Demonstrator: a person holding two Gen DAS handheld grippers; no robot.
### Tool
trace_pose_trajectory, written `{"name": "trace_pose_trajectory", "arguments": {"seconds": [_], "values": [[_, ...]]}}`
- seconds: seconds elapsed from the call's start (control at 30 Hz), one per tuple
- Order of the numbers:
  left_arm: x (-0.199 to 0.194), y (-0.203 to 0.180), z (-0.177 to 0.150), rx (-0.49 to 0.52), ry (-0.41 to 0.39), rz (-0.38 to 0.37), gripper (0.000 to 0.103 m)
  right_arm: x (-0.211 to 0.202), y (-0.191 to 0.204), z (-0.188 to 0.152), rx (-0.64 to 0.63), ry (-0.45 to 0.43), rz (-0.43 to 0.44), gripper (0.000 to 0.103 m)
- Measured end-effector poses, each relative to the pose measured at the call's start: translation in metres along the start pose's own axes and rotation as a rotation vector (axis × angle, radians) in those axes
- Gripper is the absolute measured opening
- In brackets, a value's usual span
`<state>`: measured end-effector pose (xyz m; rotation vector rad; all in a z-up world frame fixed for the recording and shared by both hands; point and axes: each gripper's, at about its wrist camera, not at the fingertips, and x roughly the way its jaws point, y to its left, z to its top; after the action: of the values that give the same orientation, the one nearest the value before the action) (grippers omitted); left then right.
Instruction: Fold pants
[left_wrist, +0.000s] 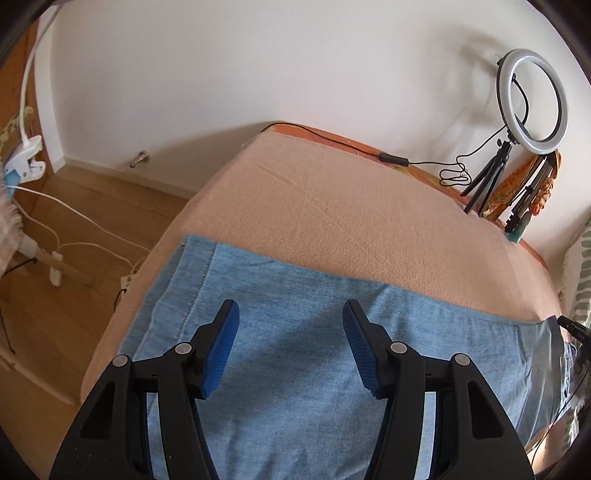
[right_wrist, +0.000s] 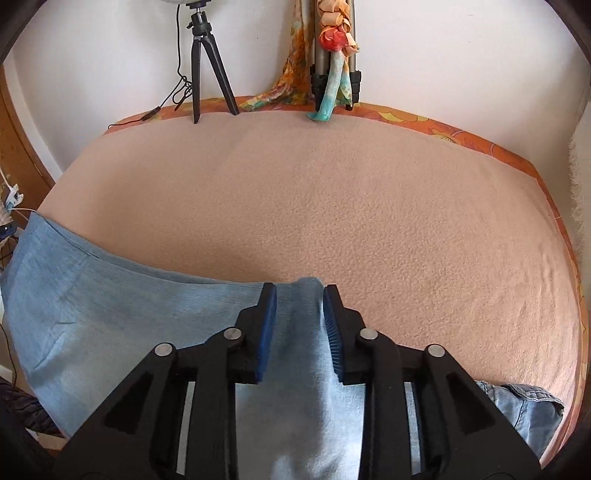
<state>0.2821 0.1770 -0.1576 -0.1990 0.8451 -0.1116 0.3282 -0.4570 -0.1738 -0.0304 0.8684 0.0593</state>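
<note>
Light blue denim pants (left_wrist: 295, 362) lie flat on a peach blanket (left_wrist: 332, 206) covering a bed. In the left wrist view my left gripper (left_wrist: 291, 310) hovers over the denim, open, with nothing between its blue pads. The hemmed leg end (left_wrist: 195, 266) lies near the bed's left edge. In the right wrist view my right gripper (right_wrist: 300, 291) stands partly open over the pants (right_wrist: 110, 325). A raised, blurred ridge of denim (right_wrist: 308, 314) sits between its fingers, and the pads do not clamp it. The crumpled waist part (right_wrist: 524, 406) lies at the lower right.
A ring light (left_wrist: 532, 99) on a small black tripod (right_wrist: 207, 62) stands at the bed's far edge by the wall, beside a larger tripod wrapped in a colourful scarf (right_wrist: 336, 55). A black cable (left_wrist: 395, 159) runs along that edge. Left of the bed is wooden floor (left_wrist: 74, 295) with white cables.
</note>
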Motion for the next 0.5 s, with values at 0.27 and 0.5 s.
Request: {"name": "trace_pose_trajectory", "arguments": {"seconds": [0.27,0.5], "values": [[-0.052,0.060,-0.037,-0.204,-0.006,-0.043,0.062,-0.068,0.073,-0.025,-0.041,-0.083,0.155,0.049],[-0.063,0.101,-0.094,-0.351,0.020,-0.071,0.062,-0.078,0.132,-0.054,-0.085,-0.053,0.253,0.049]]}}
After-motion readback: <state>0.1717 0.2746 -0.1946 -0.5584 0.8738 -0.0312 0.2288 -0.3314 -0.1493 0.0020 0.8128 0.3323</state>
